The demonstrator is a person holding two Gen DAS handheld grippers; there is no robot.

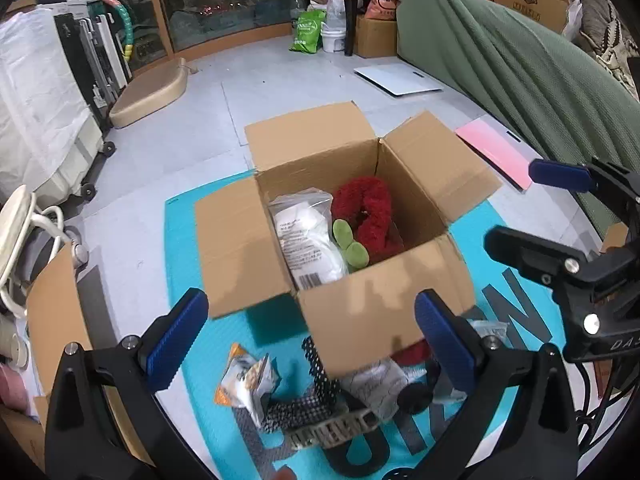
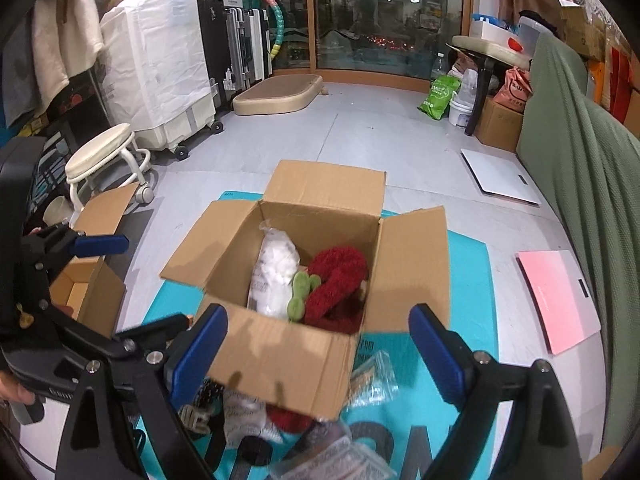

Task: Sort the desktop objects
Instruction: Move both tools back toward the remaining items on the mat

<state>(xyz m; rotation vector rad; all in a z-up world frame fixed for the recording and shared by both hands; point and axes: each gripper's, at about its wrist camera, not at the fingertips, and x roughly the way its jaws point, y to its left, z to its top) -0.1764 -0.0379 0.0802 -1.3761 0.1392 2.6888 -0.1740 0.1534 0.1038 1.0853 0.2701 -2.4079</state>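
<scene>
An open cardboard box [image 1: 384, 320] [image 2: 280, 360] stands on a teal mat [image 1: 180, 248] [image 2: 472, 280]. Inside lie a clear bag of white stuff [image 1: 308, 236] [image 2: 276, 276], a green plush piece [image 1: 352, 244] [image 2: 300, 292] and a red fuzzy item [image 1: 368, 208] [image 2: 340, 276]. In front of the box sit a crumpled snack packet [image 1: 248, 384], a black perforated piece [image 1: 316, 376] and a clear bag [image 2: 372, 380]. My left gripper [image 1: 312, 320] [image 2: 156, 280] is open over the box's near wall, holding nothing. My right gripper [image 2: 318, 320] [image 1: 510, 206] is open and empty too.
A smaller open box [image 2: 88, 292] and a white stool [image 2: 104, 156] stand at the left. A pink board [image 2: 560, 300] and a white board [image 2: 500, 176] lie on the floor beside green draped cloth [image 2: 580, 160]. Suitcases [image 2: 240, 40] line the back left.
</scene>
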